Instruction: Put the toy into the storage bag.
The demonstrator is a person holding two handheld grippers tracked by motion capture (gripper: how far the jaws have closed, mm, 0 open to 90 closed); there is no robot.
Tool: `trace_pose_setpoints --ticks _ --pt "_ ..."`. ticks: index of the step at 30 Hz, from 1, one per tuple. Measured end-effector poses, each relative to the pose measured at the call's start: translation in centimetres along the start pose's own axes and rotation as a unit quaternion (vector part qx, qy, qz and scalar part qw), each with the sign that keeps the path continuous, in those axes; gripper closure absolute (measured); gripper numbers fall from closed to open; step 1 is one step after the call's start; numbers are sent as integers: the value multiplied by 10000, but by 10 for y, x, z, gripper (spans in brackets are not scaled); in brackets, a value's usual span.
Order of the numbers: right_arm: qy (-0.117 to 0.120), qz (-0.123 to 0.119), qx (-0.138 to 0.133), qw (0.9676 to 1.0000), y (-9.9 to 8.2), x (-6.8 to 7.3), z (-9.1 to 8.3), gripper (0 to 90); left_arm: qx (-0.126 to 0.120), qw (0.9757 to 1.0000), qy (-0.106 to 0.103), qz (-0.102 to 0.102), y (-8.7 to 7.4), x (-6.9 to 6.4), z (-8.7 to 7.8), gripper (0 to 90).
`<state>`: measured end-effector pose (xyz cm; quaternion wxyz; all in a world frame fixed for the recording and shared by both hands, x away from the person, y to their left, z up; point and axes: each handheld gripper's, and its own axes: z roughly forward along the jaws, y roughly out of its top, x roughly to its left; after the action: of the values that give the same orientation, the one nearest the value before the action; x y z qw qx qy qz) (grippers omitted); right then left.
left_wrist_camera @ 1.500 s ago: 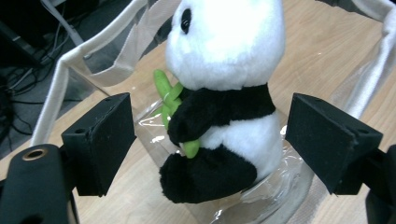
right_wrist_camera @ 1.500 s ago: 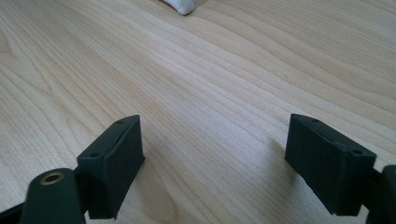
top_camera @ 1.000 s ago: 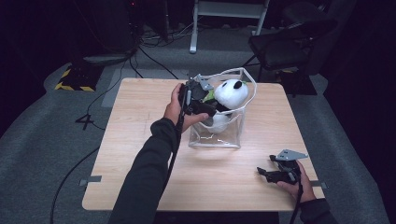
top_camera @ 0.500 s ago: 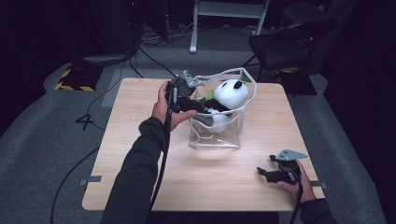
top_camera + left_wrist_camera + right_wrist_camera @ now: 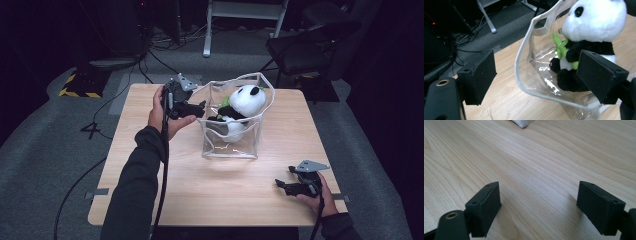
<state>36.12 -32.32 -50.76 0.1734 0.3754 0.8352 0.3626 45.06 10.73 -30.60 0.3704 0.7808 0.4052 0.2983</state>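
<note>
Upright plush panda point(image 5: 243, 107) in clear bag point(image 5: 235, 145), seemingly facing left gripper point(image 5: 196, 109).

Light wood table point(image 5: 225, 200), square, grain running across it. Grey carpet floor point(image 5: 50, 150) all round. Black chair point(image 5: 305, 47) beyond the table's far right corner. White metal frame point(image 5: 245, 12) at the far middle, with a tangle of cables point(image 5: 165, 55) on the floor beside it. Yellow-and-black striped block point(image 5: 77, 92) far left. Strip of grey tape point(image 5: 98, 191) on the carpet at the near left corner. Background dark.
</note>
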Motion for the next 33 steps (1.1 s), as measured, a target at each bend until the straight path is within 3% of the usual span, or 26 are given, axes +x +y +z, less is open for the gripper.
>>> trace_pose_setpoints --ticks 10,33 --pt "1 1 -2 10000 0 0 0 192 94 9997 200 -112 -13 17 -5 160" --pt "-3 2 -2 10000 0 0 0 192 372 9984 323 -272 -46 31 7 159"
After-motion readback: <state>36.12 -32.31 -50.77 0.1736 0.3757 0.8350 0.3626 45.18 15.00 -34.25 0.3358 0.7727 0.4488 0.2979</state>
